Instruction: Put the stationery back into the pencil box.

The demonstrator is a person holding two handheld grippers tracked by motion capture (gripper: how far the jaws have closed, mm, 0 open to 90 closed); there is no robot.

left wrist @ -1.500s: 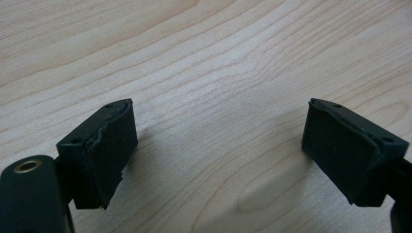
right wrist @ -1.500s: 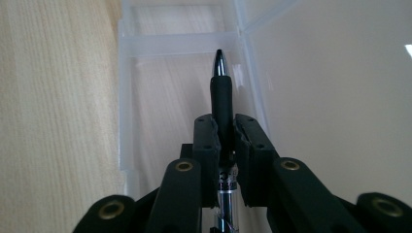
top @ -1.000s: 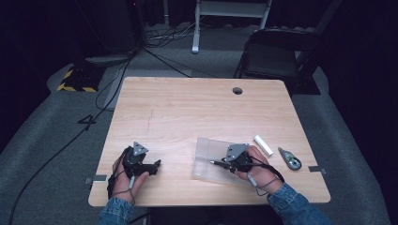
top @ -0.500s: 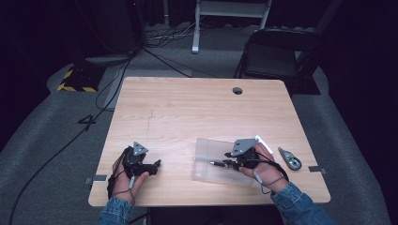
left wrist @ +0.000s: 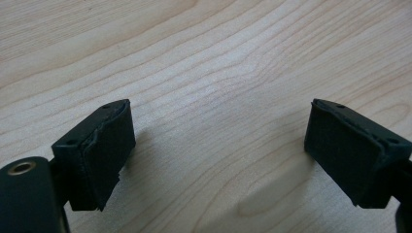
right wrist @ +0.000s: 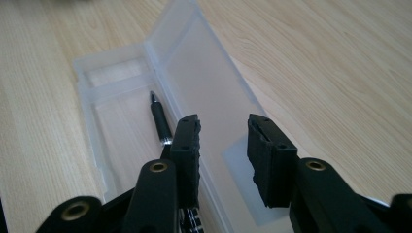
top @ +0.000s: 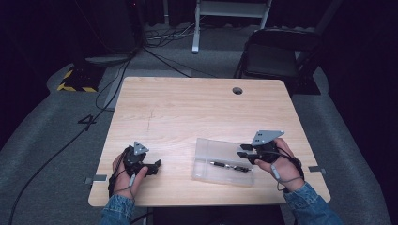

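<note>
From the high view, a clear, shallow plastic case (top: pixel 224 167) lies open near the front edge of the pale wooden worktop (top: pixel 197 112), right of its middle, and a slim black pen (top: pixel 229 165) lies inside it, lengthwise along that edge. The right claw (top: pixel 242 151) hangs over the case's right end, just above the pen's right tip, jaws a little apart and gripping nothing. The left claw (top: pixel 156 166) sits low near the front-left corner, well apart from the case, pointing toward it.

In the left gripper view, the left claw (left wrist: pixel 218 145) is spread wide over bare wood grain, its padded jaws with nothing between them; the lower edges seem close to the board, though contact cannot be told.

In the right gripper view, the right claw (right wrist: pixel 222 141) stands partly open above the case (right wrist: pixel 194 63). The pen (right wrist: pixel 161 119) lies in the case's nearer tray, running away from the claw, its rear end passing under the left-hand jaw. The gap between the jaws sits over the case's hinge and flat lid half, beside the pen, not around it
</note>
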